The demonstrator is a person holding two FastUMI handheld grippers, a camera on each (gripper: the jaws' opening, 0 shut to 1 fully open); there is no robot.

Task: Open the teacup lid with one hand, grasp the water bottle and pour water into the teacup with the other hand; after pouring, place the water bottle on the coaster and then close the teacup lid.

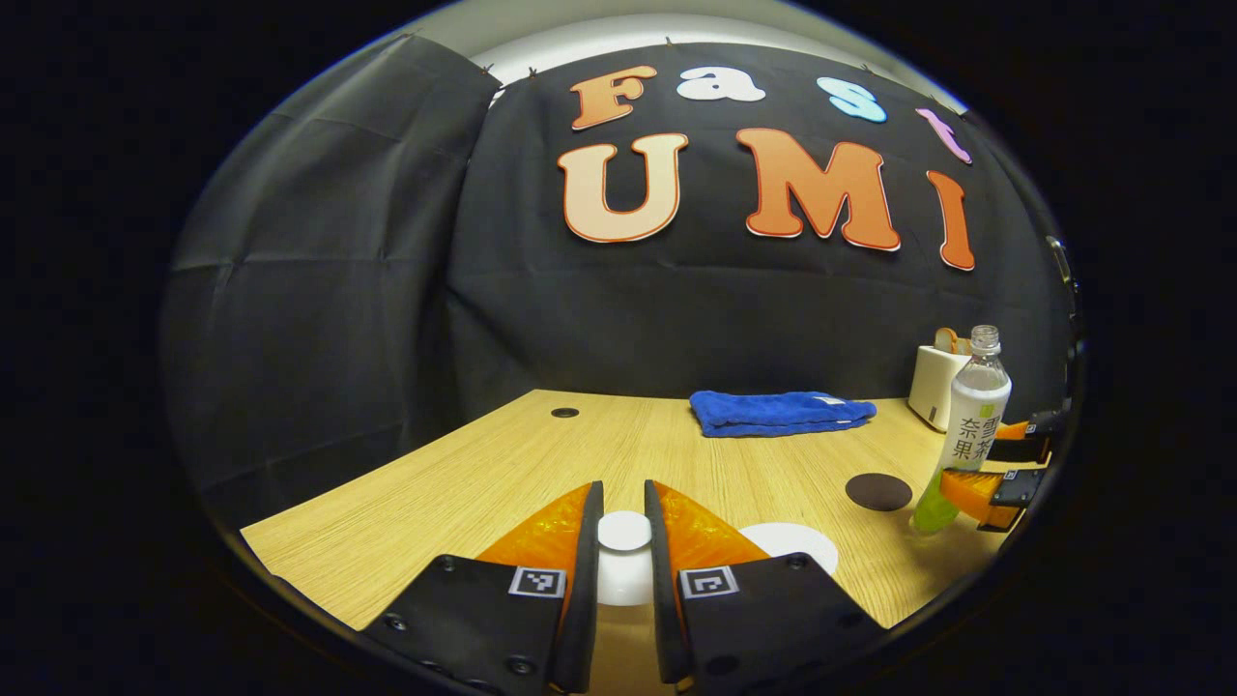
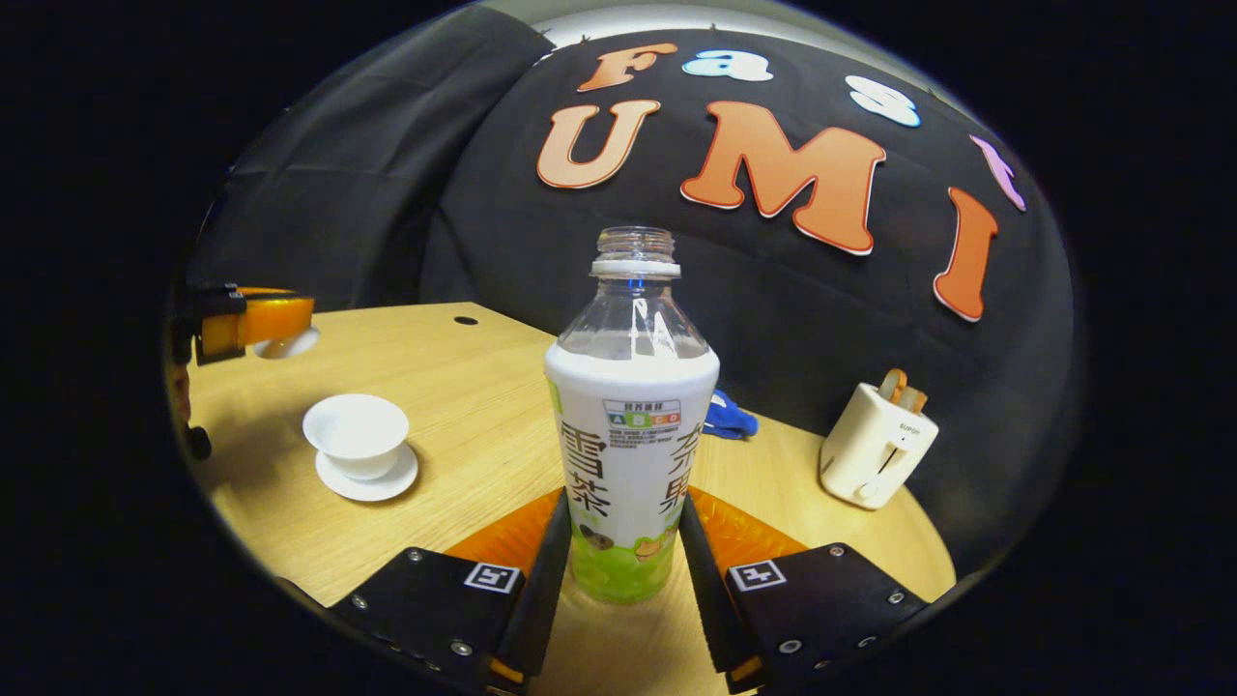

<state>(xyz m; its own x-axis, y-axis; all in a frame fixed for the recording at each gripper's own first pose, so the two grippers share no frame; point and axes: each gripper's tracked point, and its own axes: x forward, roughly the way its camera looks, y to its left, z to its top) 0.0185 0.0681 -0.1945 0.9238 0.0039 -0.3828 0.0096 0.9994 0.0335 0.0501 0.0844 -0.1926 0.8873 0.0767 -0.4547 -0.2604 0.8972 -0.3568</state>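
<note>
We hold the lid (image 1: 623, 532) pinched between our left gripper (image 1: 623, 527) fingers, clear of the cup (image 2: 356, 434) so it's open for pouring. Right gripper (image 2: 623, 541) fingers clamp the bottle (image 2: 630, 425) low, upright, cap off, ready to tip.

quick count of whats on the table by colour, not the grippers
white: 5 - teacup, saucer, teacup lid, toaster, water bottle
blue: 1 - folded towel
dark: 1 - round coaster
total: 7
The lid is held off the cup in the left hand-held gripper; the bottle sits between the fingers of the right hand-held gripper.
</note>
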